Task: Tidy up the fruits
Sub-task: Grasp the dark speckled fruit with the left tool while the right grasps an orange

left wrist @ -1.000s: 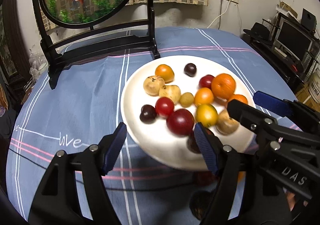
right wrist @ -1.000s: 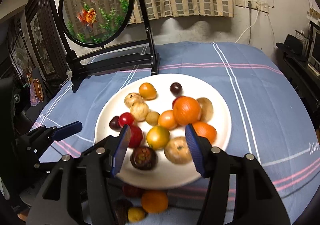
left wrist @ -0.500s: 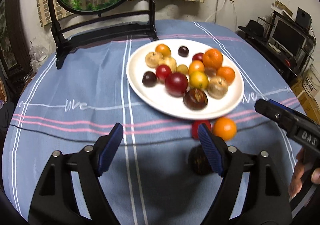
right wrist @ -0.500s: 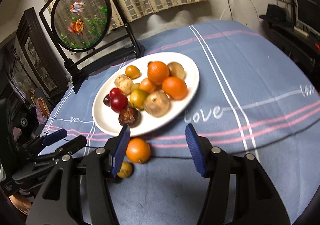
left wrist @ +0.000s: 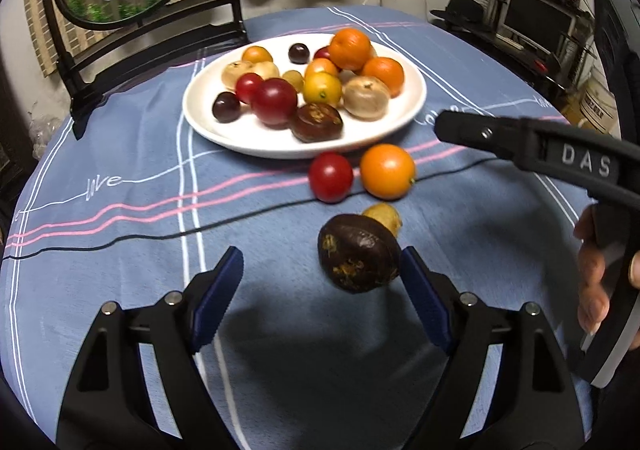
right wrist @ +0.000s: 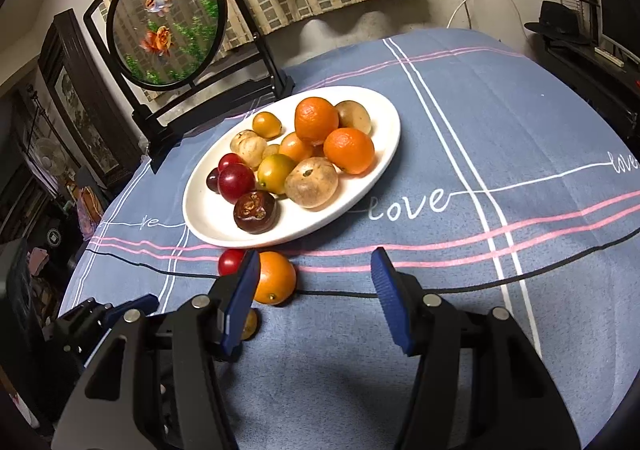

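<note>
Lying crosswise, dark fruit (left wrist: 359, 253); left gripper (left wrist: 322, 290) agape

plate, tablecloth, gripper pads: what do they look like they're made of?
Plate: looks like glazed white ceramic, smooth with soft highlights along the rim; hard plastic can't be ruled out.
Tablecloth: woven or brushed fabric, matte, slightly fuzzy, with printed stripes and lettering.
Pads on the left gripper and right gripper: blue and ribbed, probably rubber or soft plastic, on matte black plastic-looking arms.
</note>
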